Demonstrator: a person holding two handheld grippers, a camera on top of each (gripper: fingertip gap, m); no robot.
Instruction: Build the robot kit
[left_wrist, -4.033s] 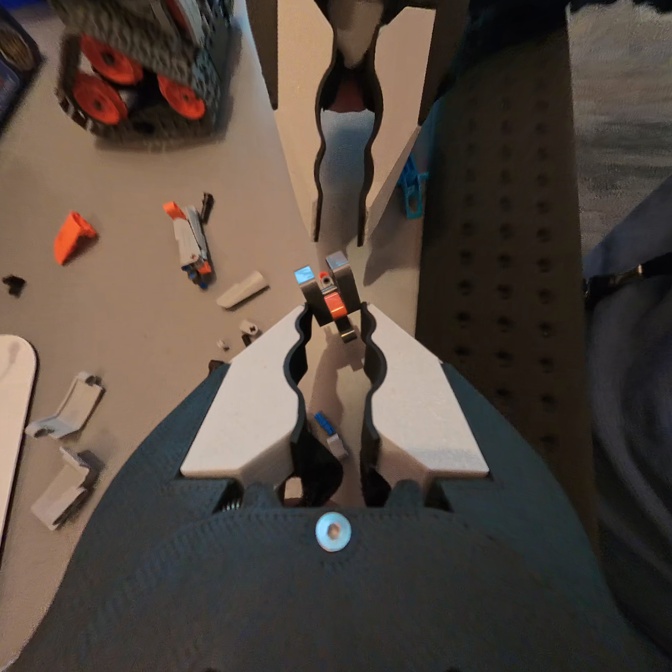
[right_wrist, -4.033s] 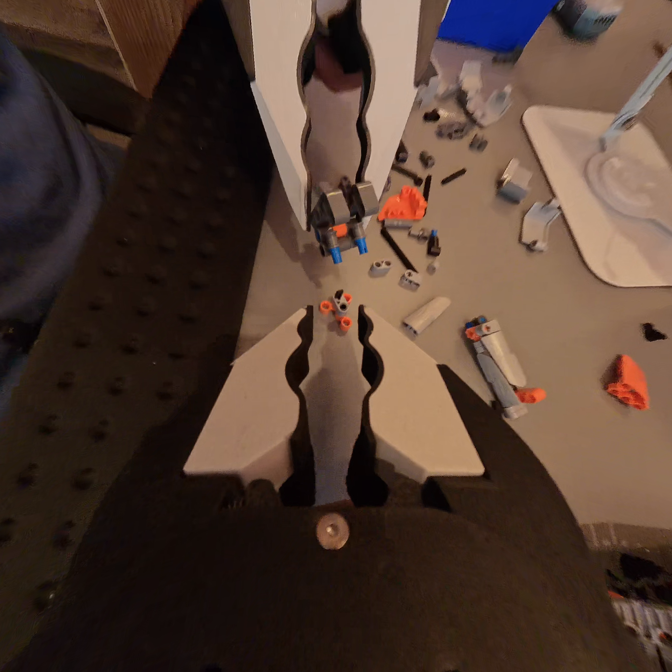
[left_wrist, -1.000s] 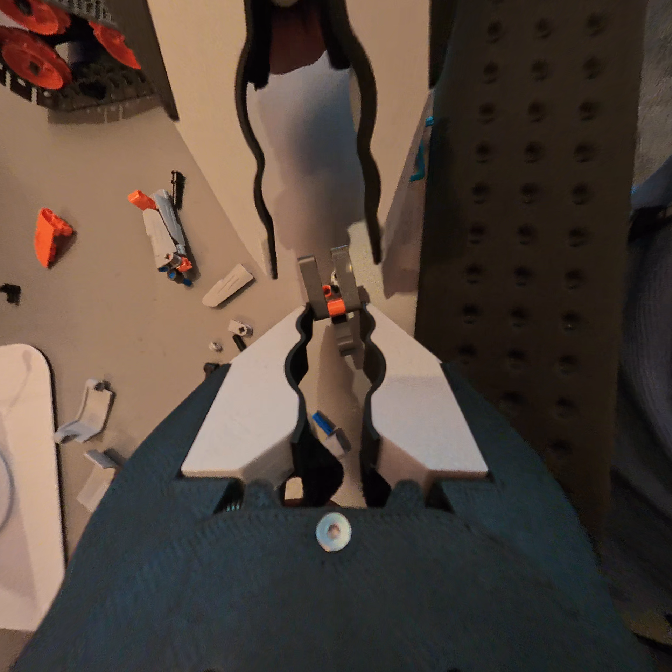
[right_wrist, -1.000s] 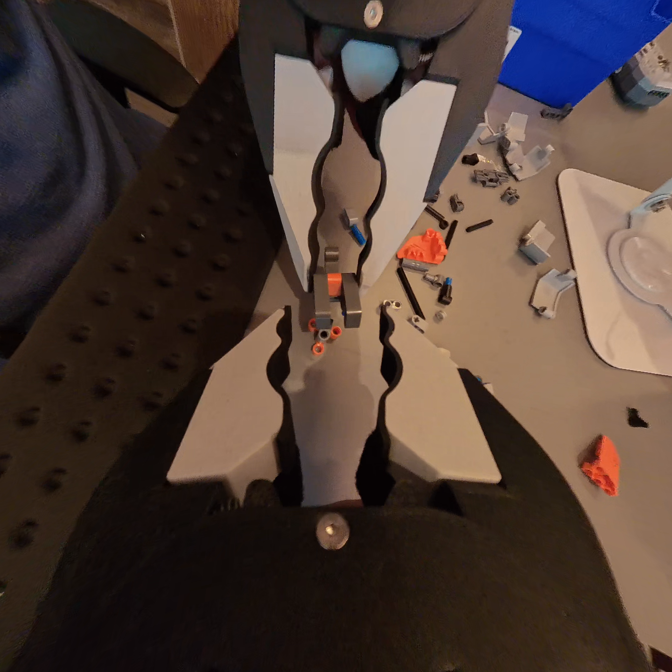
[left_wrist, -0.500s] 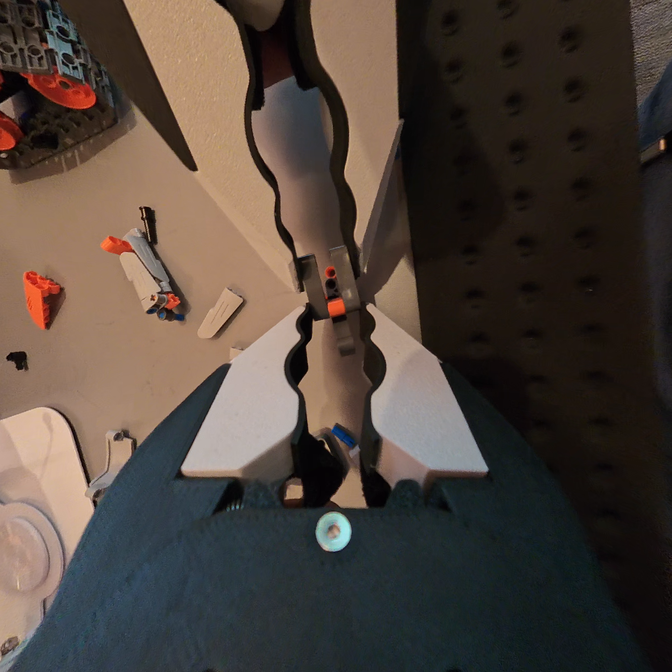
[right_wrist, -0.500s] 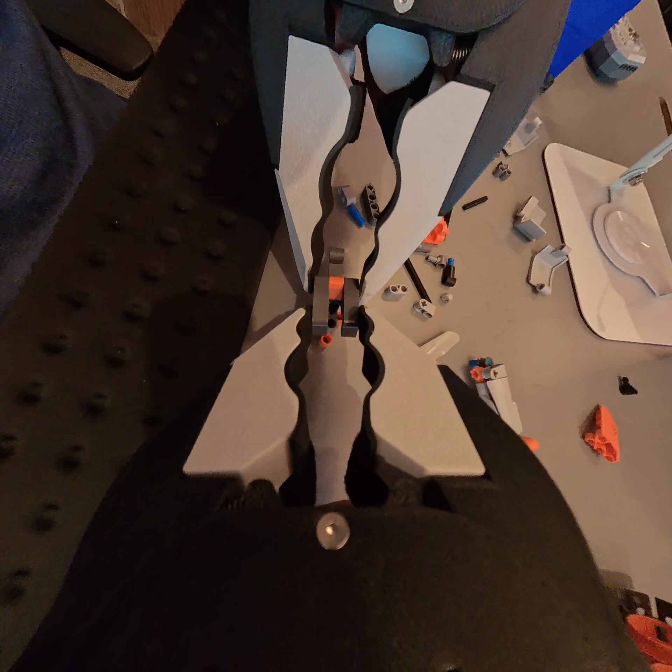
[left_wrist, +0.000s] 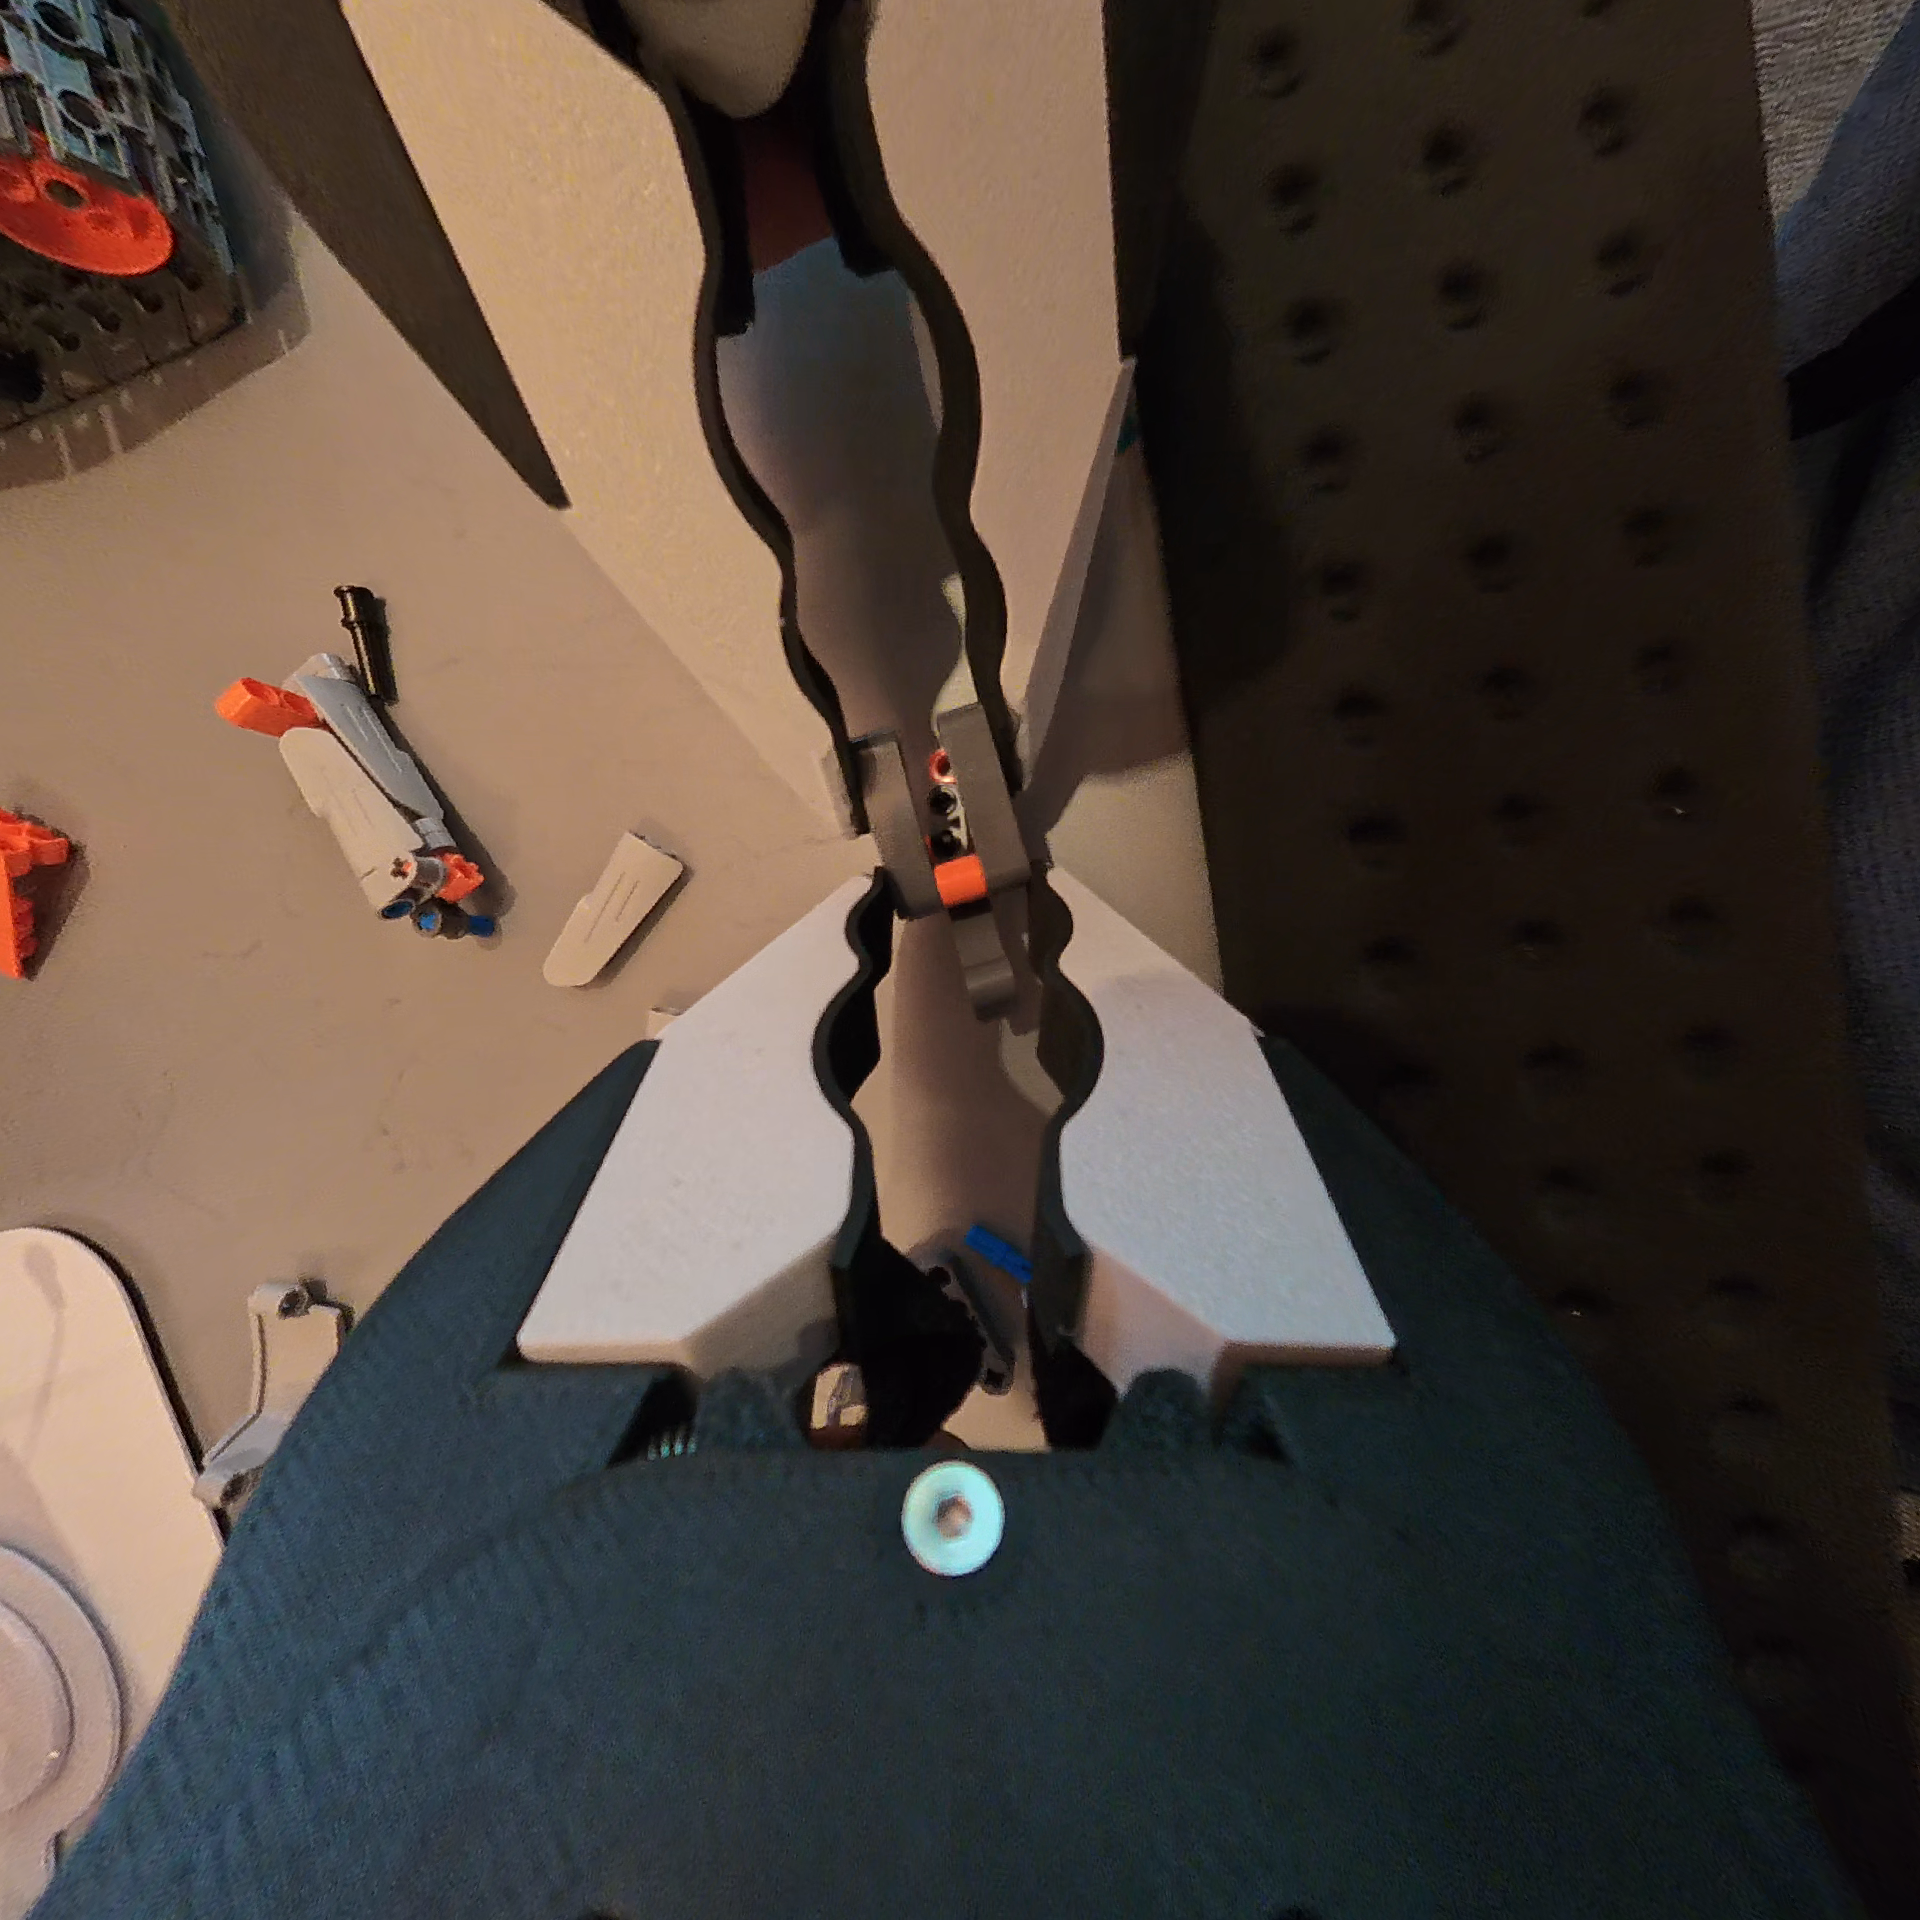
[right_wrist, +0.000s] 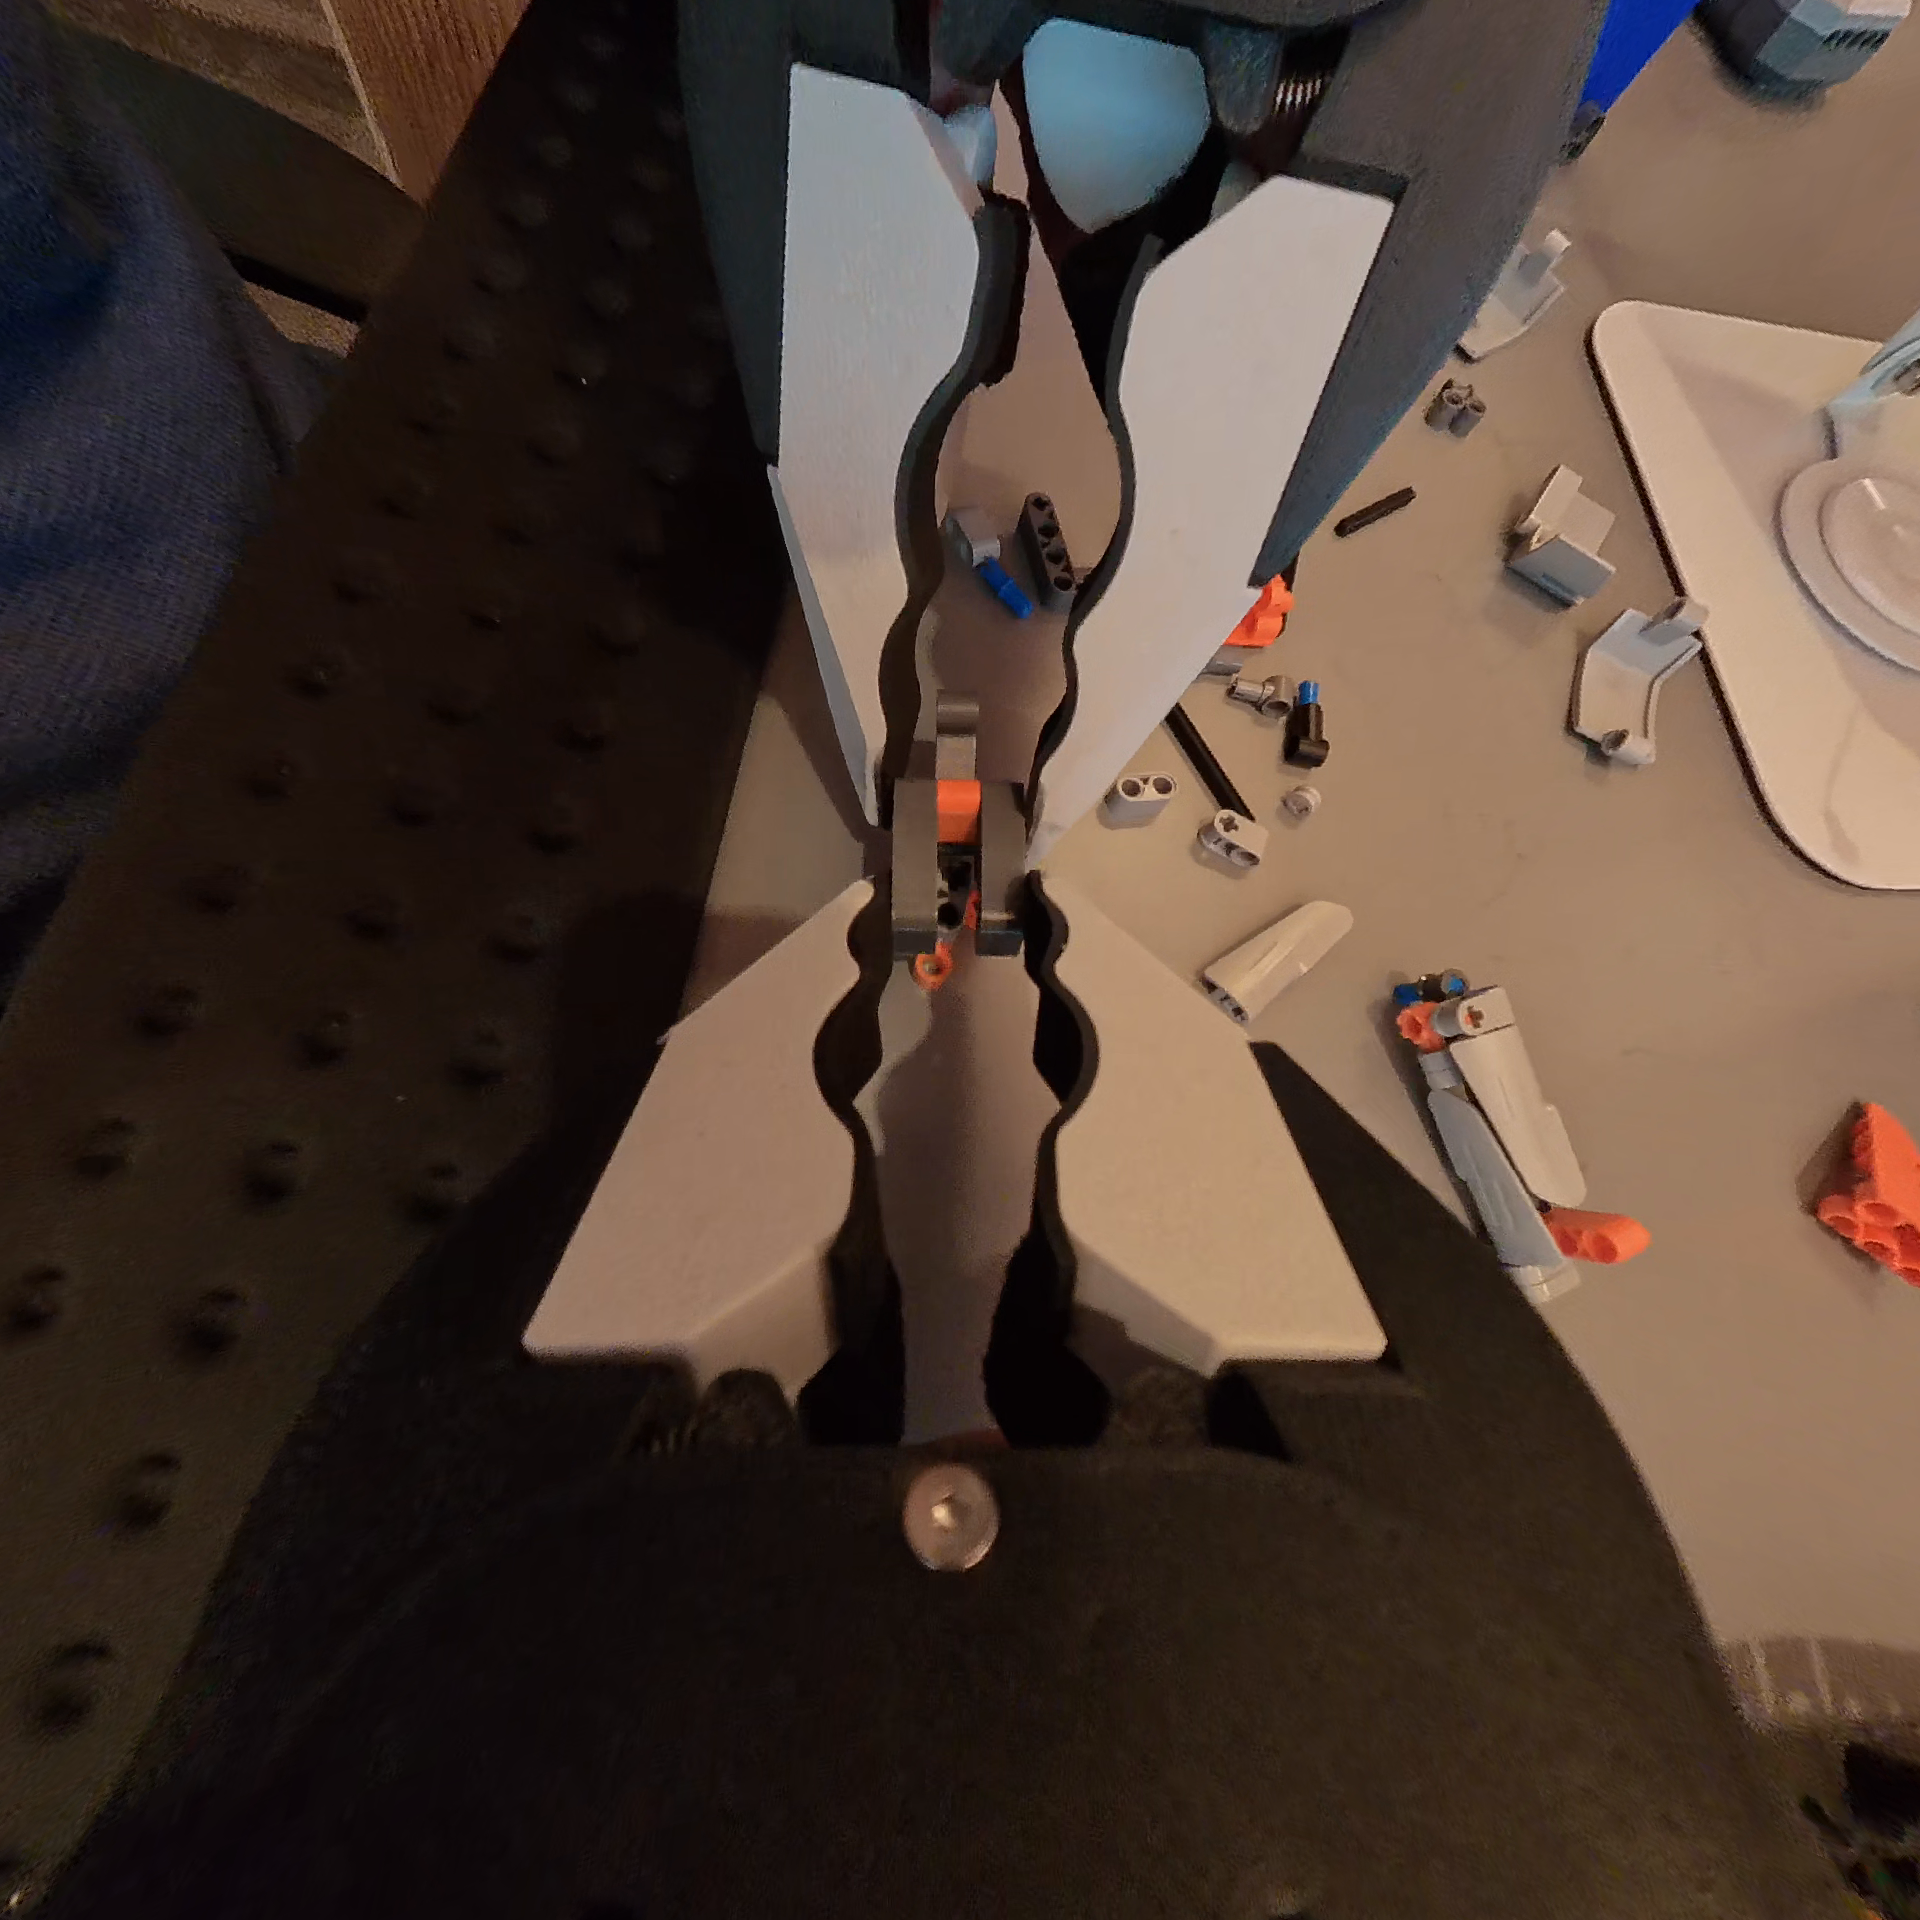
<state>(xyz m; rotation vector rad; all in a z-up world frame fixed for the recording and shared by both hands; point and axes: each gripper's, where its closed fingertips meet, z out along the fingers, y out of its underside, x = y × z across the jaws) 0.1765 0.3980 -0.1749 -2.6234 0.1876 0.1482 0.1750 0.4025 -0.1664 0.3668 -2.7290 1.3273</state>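
A small grey brick assembly with an orange part (left_wrist: 902, 831) hangs between the two grippers, which face each other tip to tip above the grey table. My left gripper (left_wrist: 961, 894) is shut on its near end. In the right wrist view the same assembly (right_wrist: 916, 852) sits between the tips of my right gripper (right_wrist: 954, 883), which is shut on its other end. A small orange pin (right_wrist: 935, 968) sticks out of the assembly just inside the right gripper's jaws. A blue and grey piece (left_wrist: 992, 1252) lies on the table below the left gripper.
A black studded board (left_wrist: 1455, 727) runs along one side and also shows in the right wrist view (right_wrist: 364, 831). Loose pieces lie on the table: a grey and white assembly (right_wrist: 1496, 1122), a white curved panel (right_wrist: 1278, 951), an orange piece (right_wrist: 1870, 1195). A white tray (right_wrist: 1714, 520) and a tracked model (left_wrist: 83, 208) stand farther off. My two grippers' fingertips are within a few centimetres of each other.
The right gripper came in from farther off, was wide open a second ago, and has closed on the assembly's far end. The left gripper has kept its hold throughout.
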